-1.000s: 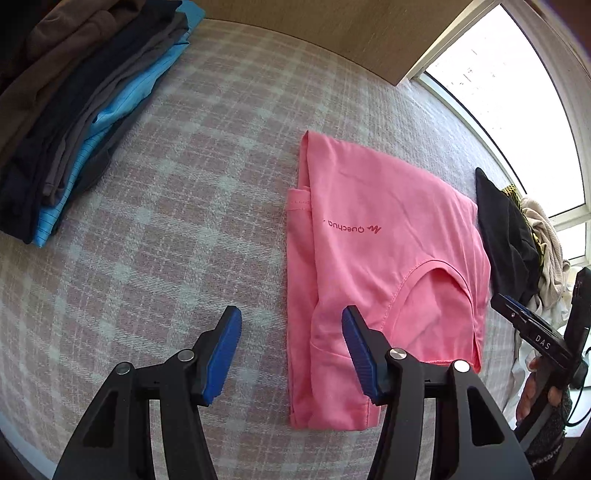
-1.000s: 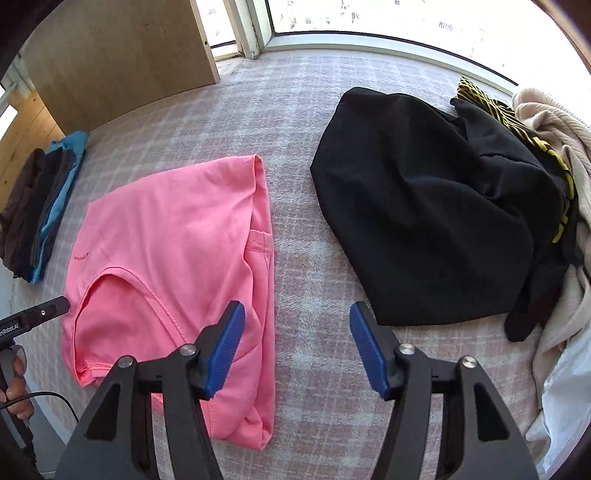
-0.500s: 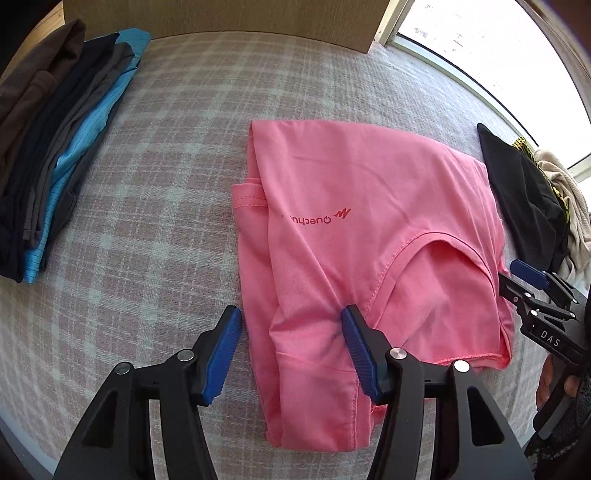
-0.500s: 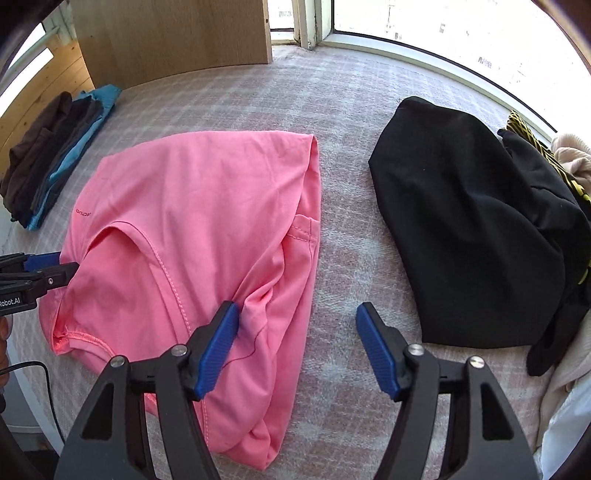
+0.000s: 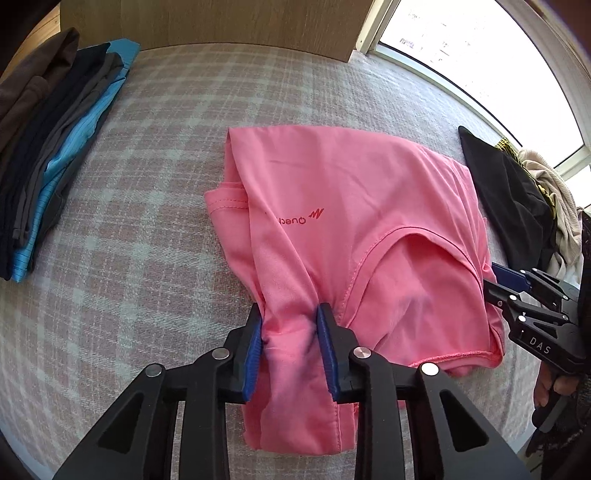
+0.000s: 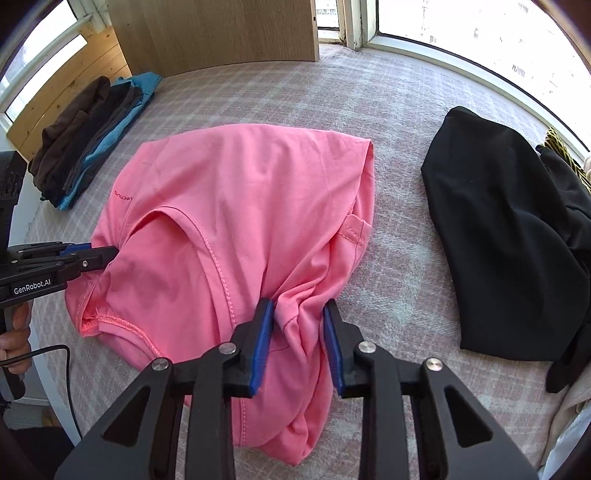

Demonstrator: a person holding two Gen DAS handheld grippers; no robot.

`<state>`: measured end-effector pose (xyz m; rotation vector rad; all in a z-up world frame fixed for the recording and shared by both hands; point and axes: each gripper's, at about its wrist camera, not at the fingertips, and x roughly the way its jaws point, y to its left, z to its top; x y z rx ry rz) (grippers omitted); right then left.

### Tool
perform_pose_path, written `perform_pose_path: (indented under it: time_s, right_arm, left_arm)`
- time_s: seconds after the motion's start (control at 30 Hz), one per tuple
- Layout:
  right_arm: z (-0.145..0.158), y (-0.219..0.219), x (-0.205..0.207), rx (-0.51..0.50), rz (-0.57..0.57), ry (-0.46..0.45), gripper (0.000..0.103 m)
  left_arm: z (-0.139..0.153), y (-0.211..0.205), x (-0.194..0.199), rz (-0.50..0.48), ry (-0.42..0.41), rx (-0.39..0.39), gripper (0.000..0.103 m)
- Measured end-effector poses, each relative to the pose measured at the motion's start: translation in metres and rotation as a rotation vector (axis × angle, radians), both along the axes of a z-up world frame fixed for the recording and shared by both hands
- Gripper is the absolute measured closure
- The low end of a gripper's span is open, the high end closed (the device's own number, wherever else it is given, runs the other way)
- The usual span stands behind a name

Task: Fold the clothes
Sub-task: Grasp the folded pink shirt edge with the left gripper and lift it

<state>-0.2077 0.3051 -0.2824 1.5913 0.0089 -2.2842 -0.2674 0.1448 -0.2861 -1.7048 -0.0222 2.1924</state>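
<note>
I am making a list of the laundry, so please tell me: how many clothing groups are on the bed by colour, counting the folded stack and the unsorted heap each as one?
Pink: 1, the pink shirt, bunched between both grippers' closing jaws
Black: 1, the black garment
Mixed dark and blue: 1, the folded stack
Mixed cream and yellow: 1, the unsorted heap
Total: 4

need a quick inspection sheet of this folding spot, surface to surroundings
surface: checked pink-grey cover, flat.
job's things: pink t-shirt, part folded, neckline towards the person.
clutter: folded stack at one side; black garment and pale heap at the other.
grippers: left hand-held gripper and right hand-held gripper closing, shirt bunched between the pads of each.
cables: black cable below the left hand.
surroundings: wooden panel, bright windows.
</note>
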Motion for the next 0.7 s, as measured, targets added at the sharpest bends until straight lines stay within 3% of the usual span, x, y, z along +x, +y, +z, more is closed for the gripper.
perform_pose_path:
  time_s: [0.1,0.27,0.33,0.57,0.7]
  right_arm:
    - [-0.003,0.003,-0.002,-0.072,-0.024,-0.053,0.092]
    - [0.011,0.013,-0.005,-0.290,-0.073,-0.139,0.093]
    - [0.012,0.008,-0.006,-0.325,-0.060,-0.148,0.094]
    - [0.001,-0.034,-0.012,-0.424,-0.019,-0.213,0.094]
    - [0.013,-0.025,-0.017,-0.480,-0.056,-0.218,0.094]
  left_arm:
    - [0.000,-0.014,-0.002,0.011,-0.050,0.077,0.091]
    - [0.003,-0.029,-0.002,0.061,-0.101,0.202,0.092]
    - [0.009,-0.032,-0.001,0.058,-0.098,0.246,0.092]
    - [0.010,0.007,0.001,-0.023,-0.084,0.263,0.092]
    - [0.019,0.017,-0.003,-0.039,-0.064,0.279,0.093]
